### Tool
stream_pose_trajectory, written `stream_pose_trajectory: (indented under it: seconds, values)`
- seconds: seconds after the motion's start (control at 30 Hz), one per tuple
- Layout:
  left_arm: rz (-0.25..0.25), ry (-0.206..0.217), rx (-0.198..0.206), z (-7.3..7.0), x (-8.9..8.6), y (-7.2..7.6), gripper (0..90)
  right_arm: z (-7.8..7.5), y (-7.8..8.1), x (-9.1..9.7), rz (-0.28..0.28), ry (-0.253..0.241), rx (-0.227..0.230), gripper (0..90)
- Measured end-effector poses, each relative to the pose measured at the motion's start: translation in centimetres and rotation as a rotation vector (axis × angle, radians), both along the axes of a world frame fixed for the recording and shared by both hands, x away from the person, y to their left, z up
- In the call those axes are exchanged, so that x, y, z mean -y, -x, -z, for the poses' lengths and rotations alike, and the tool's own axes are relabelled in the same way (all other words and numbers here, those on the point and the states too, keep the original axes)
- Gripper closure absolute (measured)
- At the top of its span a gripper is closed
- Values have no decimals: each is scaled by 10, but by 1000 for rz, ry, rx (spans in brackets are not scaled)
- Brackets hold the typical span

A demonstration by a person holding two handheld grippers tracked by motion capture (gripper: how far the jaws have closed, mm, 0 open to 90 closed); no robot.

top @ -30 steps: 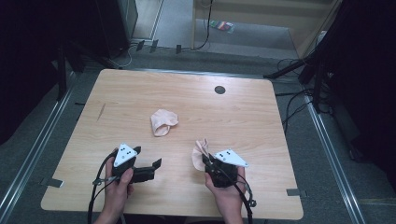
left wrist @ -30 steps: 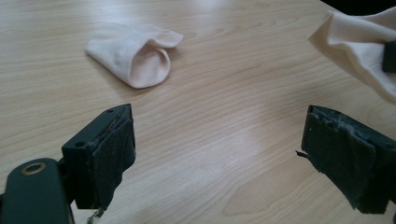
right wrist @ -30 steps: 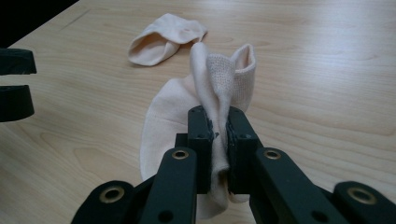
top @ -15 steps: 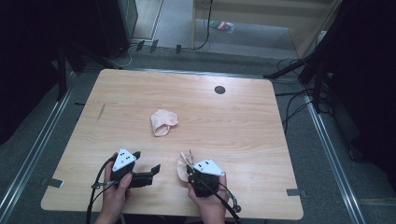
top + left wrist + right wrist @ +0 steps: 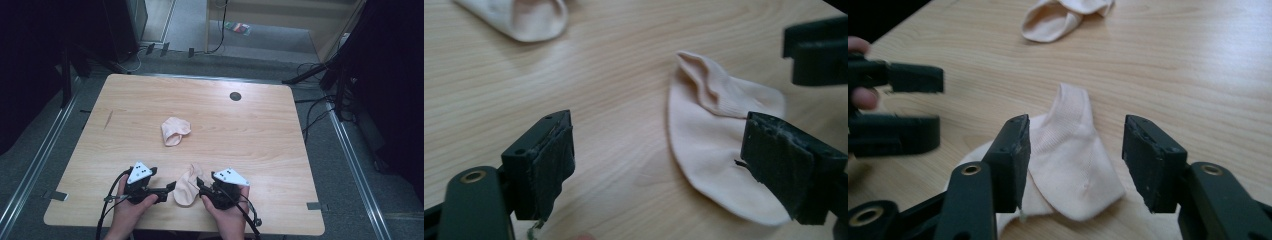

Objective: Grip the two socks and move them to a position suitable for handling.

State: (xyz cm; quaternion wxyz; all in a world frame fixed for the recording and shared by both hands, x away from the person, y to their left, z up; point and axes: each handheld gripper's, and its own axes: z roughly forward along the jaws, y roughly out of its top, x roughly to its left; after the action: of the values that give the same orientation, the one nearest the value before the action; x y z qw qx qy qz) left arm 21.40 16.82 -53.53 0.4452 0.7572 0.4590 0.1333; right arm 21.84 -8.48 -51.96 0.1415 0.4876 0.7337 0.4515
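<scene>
A pale pink sock (image 5: 186,186) lies flat on the wooden table (image 5: 250,135) near its front edge, between my two grippers. My left gripper (image 5: 169,189) is just left of it and stands open; in the left gripper view (image 5: 659,145) the sock (image 5: 714,150) lies partly under the right-hand jaw. Just right of the sock, my right gripper (image 5: 201,187) is open too. In the right gripper view (image 5: 1075,145) the sock (image 5: 1068,160) rests on the table between the jaws. A second, crumpled pink sock (image 5: 175,131) sits mid-table.
A small dark round hole (image 5: 235,96) is in the table near its far edge. Cables trail from both grippers over the front edge. Dark equipment and floor cables surround the table.
My right gripper carried the sock leftwards, set it down near the left gripper and opened. The left gripper shifted slightly towards the sock.
</scene>
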Motion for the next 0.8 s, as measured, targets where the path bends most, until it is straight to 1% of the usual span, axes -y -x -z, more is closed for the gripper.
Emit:
stream_pose_trajectory:
  seconds: [0.07, 0.1, 0.13, 0.17, 0.2, 0.23, 0.27, 0.33, 0.4, 0.43, 0.47, 0.5, 0.53, 0.57, 0.6, 0.63, 0.7, 0.77, 0.8]
  values:
    - [16, -24, 0, 0, 5, 4, 219, -1, -3, -1, -38, -9, 3, 510]
    - [22, -35, 1, 0, 8, 5, 259, -2, -4, -3, -48, -10, 0, 551]
    - [41, -31, -5, 0, 10, 7, 306, -2, -4, -6, -69, -16, -1, 602]
    - [65, -21, -11, 1, 11, 8, 380, 0, -4, -11, -98, -7, -3, 645]
    - [100, -4, -22, 2, 12, 8, 475, 1, -4, -13, -114, 6, -3, 664]
    - [111, -6, -33, 4, 13, 8, 510, 3, -4, -17, -129, 20, -5, 668]
    - [120, -13, -39, 6, 15, 8, 534, 6, -5, -20, -138, 37, -4, 666]
    - [141, -29, -53, 9, 18, 8, 579, 11, -7, -24, -135, 64, -16, 654]
    - [155, -61, -59, 12, 22, 8, 595, 17, -10, -26, -131, 95, -29, 636]
    - [161, -83, -66, 14, 24, 9, 602, 19, -12, -27, -127, 108, -33, 643]
    - [163, -91, -59, 14, 25, 9, 618, 22, -12, -27, -123, 127, -35, 672]
    - [160, -95, -59, 14, 25, 9, 627, 24, -12, -28, -126, 158, -33, 726]
    - [157, -100, -61, 14, 25, 9, 645, 25, -13, -28, -133, 164, -39, 778]
    - [149, -99, -60, 14, 25, 9, 668, 26, -13, -27, -136, 156, -39, 832]
    - [142, -106, -54, 15, 24, 8, 700, 26, -13, -25, -132, 147, -43, 863]
    - [139, -109, -52, 15, 24, 8, 735, 25, -14, -23, -126, 141, -37, 876]
    - [129, -99, -59, 15, 22, 6, 780, 21, -14, -18, -108, 120, -34, 888]
    - [121, -95, -60, 16, 20, 5, 842, 17, -16, -10, -85, 94, -21, 893]
    - [121, -91, -62, 16, 19, 4, 862, 15, -16, -6, -71, 77, -25, 893]
